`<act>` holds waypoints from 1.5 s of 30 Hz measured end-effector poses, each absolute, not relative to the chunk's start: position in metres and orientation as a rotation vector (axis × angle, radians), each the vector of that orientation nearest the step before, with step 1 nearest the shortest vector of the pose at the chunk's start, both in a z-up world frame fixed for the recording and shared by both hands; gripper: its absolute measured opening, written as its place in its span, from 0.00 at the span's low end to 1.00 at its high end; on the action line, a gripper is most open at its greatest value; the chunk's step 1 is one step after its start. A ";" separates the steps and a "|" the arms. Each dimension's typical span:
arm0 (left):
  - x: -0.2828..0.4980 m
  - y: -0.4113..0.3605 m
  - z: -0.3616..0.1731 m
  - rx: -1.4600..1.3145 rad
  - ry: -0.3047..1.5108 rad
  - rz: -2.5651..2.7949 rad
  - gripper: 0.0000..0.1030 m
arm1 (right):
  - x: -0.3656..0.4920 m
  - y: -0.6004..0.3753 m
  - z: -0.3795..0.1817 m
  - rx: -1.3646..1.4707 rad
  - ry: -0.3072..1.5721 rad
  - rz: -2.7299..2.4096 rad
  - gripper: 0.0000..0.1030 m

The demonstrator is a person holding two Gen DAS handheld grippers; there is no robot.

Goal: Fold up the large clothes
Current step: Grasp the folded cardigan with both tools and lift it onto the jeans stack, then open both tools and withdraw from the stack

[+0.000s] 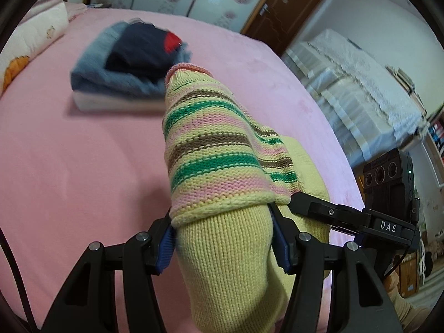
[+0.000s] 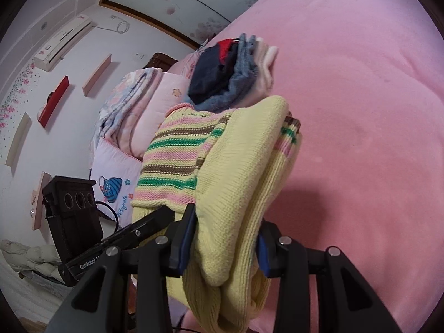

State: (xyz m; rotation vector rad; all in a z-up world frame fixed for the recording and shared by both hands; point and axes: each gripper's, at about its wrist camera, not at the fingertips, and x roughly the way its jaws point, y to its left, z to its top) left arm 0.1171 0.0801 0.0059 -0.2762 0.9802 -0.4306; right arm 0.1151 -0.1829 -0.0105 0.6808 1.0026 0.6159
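Both wrist views close, angled down, sharing pink bed [image 1: 69, 152]

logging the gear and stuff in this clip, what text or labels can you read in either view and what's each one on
"DAS" on the black bar of the right gripper, seen from the left wrist view.
"GenRobot A", cut off after that, on the black bar of the left gripper, seen from the right wrist view.
"Playmate", in blue stitching, on the white embroidered pillow.
The marking on the wall air conditioner is too small to read.

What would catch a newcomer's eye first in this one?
The folded yellow sweater with pink, green and brown stripes fills both views, clamped in the left gripper and the right gripper above the pink bed. Behind it, a stack of folded clothes lies on the bed.
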 end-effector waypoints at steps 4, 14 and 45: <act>0.163 0.102 0.030 -0.252 0.938 -0.407 0.55 | 0.164 -0.155 0.012 0.667 0.971 0.653 0.37; 0.359 0.162 0.066 -0.270 0.800 -0.487 0.56 | 0.335 -0.098 0.063 0.620 0.845 0.669 0.37; 0.430 0.175 0.045 -0.181 0.795 -0.100 0.99 | 0.423 -0.077 0.052 0.514 0.829 0.431 0.58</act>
